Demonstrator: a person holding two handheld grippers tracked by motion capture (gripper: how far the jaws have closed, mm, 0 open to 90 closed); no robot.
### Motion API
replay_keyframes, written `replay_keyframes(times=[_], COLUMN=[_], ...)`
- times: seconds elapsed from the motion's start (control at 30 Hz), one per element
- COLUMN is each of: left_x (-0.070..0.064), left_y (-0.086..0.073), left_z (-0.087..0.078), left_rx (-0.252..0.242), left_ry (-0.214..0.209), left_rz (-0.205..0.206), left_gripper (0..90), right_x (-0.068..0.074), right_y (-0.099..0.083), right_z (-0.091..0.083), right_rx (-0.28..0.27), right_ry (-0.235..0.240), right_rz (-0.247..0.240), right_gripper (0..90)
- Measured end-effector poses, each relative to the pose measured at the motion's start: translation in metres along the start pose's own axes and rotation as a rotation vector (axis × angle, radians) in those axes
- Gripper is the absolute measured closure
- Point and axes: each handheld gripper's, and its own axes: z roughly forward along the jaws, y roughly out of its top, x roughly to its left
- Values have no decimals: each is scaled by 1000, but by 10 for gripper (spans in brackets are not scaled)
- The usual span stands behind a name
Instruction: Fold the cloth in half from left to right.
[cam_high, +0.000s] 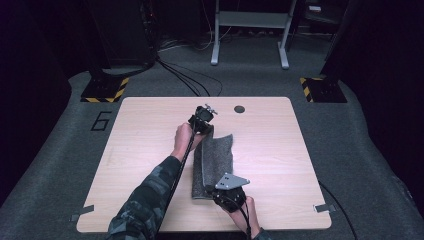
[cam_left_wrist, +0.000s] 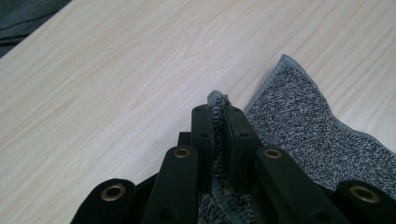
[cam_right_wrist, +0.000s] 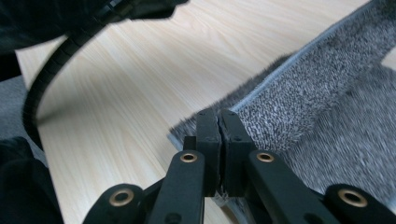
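The grey towel (cam_high: 215, 162) lies folded lengthwise on the table (cam_high: 140, 150), running from my left gripper (cam_high: 204, 119) at its far end to my right gripper (cam_high: 227, 192) at its near end. I judge it light, soft and floppy: it will sag between two holds and drape wherever it is let go, yet the looped pile should not slip from the pads. The stitched hem (cam_left_wrist: 271, 84) is the firmest place to take it, at the corners. My left gripper (cam_left_wrist: 219, 109) already has its jaws pressed together on a corner, a tuft of cloth (cam_left_wrist: 215, 99) poking out past the tips and the rest spreading away to the jaws' right. My right gripper (cam_right_wrist: 218, 122) is likewise clamped on the hem (cam_right_wrist: 280, 79) at the near corner, cloth to its right, bare wood (cam_right_wrist: 130, 93) to its left. A black cable (cam_right_wrist: 46, 79) arcs across its upper left.
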Motion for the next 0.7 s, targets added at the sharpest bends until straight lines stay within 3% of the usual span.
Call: replay_keyframes(times=[0.3, 0.53, 0.7], left_x=[-8, -10, -6], left_y=[5, 8, 5], left_z=[8, 5, -1], left_rx=[-4, -44, -60], left_ry=[-38, -62, -71], left_rz=[-10, -50, -73], left_gripper=[781, 465, 349], right_x=[-10, -19, -25], right_y=[-13, -24, -35], right_z=[-6, -13, -22], right_rx=[25, 44, 59], right_ry=[-34, -74, -99], right_rz=[41, 62, 87], right_gripper=[872, 843, 810])
